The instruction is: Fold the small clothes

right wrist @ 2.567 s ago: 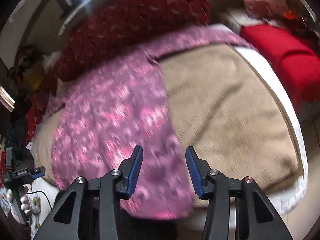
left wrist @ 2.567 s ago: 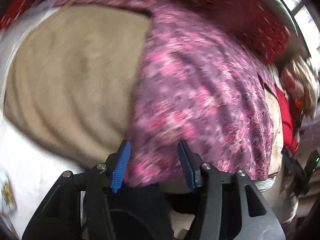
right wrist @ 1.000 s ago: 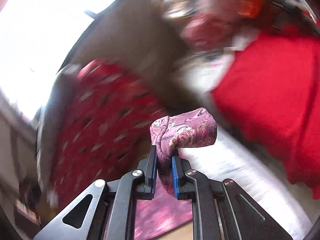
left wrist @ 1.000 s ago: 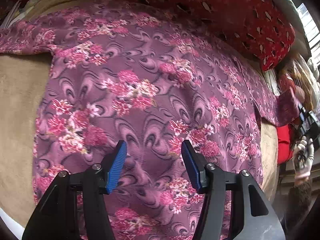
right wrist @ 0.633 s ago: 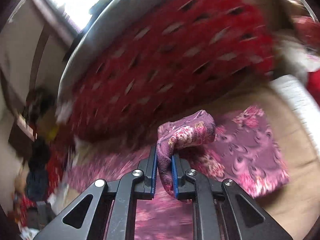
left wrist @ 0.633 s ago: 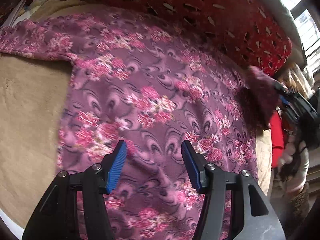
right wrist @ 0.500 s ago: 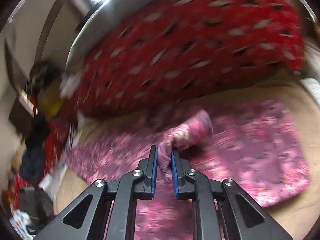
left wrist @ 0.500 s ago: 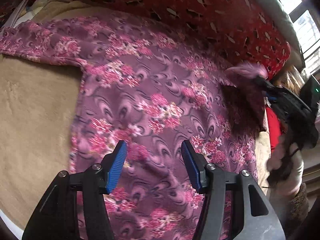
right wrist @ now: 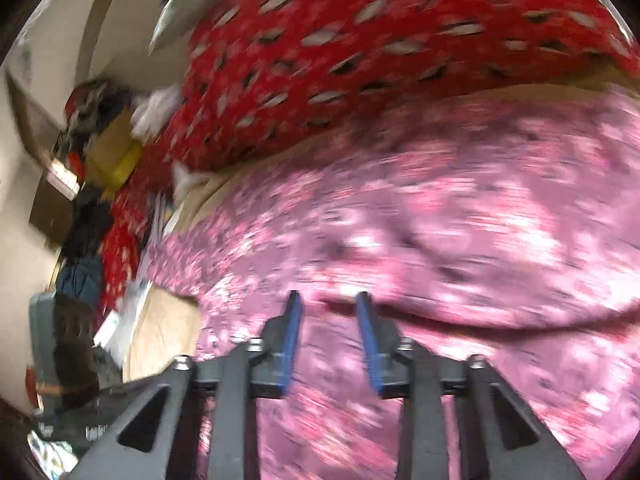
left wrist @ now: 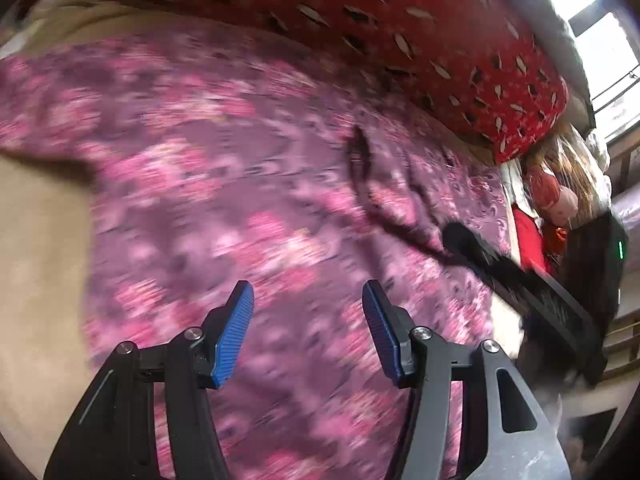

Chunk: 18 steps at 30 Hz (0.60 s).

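A purple garment with pink flowers (left wrist: pixel 224 184) lies spread on a beige blanket (left wrist: pixel 36 260). One sleeve (left wrist: pixel 392 184) lies folded inward over its body. My left gripper (left wrist: pixel 306 332) is open and empty just above the garment's near part. My right gripper (right wrist: pixel 328 328) is open and empty, low over the same garment (right wrist: pixel 440 232), near a fold edge; it also shows in the left wrist view (left wrist: pixel 520 280) at the right, blurred. Both views are motion-blurred.
A red patterned cushion (left wrist: pixel 400 20) runs along the far side of the bed, also in the right wrist view (right wrist: pixel 360 48). Clutter of clothes and boxes (right wrist: pixel 100 140) stands at the left. A red cloth and toys (left wrist: pixel 544 208) lie at the right.
My right gripper carried the sleeve inward over the garment, then opened and let it go. My left gripper stayed open and shifted slightly over the garment.
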{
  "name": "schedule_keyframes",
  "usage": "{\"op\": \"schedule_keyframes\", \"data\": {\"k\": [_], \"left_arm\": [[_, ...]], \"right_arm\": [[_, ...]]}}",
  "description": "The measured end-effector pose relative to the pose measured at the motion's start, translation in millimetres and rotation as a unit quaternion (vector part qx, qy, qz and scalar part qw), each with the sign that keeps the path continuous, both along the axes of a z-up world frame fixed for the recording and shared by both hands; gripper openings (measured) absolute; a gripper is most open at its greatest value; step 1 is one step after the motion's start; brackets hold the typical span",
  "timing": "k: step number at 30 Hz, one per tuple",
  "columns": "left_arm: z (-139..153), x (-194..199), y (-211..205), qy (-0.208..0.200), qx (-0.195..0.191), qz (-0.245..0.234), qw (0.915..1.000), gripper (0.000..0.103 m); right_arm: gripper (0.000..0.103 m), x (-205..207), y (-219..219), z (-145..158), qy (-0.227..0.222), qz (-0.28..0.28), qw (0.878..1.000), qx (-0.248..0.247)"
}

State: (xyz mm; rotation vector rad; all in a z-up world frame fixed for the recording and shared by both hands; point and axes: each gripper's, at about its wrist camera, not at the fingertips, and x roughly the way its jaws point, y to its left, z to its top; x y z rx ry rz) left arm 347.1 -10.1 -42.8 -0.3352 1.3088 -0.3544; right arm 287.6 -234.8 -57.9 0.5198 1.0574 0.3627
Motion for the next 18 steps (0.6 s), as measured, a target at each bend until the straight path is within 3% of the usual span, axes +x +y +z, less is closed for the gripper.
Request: {"op": "schedule_keyframes", "data": {"k": [5, 9, 11, 12, 15, 18], "left_arm": [[-23, 44, -44, 0.043, -0.020, 0.026, 0.9986, 0.055], [-24, 57, -69, 0.049, -0.029, 0.048, 0.9972, 0.055], [-20, 59, -77, 0.040, -0.024, 0.054, 0.9974, 0.040], [-16, 59, -80, 0.027, -0.016, 0.055, 0.9980, 0.003], [-2, 57, -82, -0.011, 0.020, 0.057, 0.9981, 0.004], [22, 53, -66, -0.057, 0.028, 0.073, 0.9954, 0.004]], "right_arm": [[0.040, -25, -75, -4, 0.011, -0.059, 0.998, 0.002], [0.040, -41, -118, -10, 0.008, -0.089, 0.996, 0.010], [0.040, -46, -137, -13, 0.008, -0.105, 0.994, 0.021], [0.040, -47, -142, -15, 0.008, -0.111, 0.994, 0.025], [0.040, -53, -161, -19, 0.004, -0.131, 0.991, 0.035], [0.040, -57, -176, -18, -0.003, -0.150, 0.988, 0.042]]}}
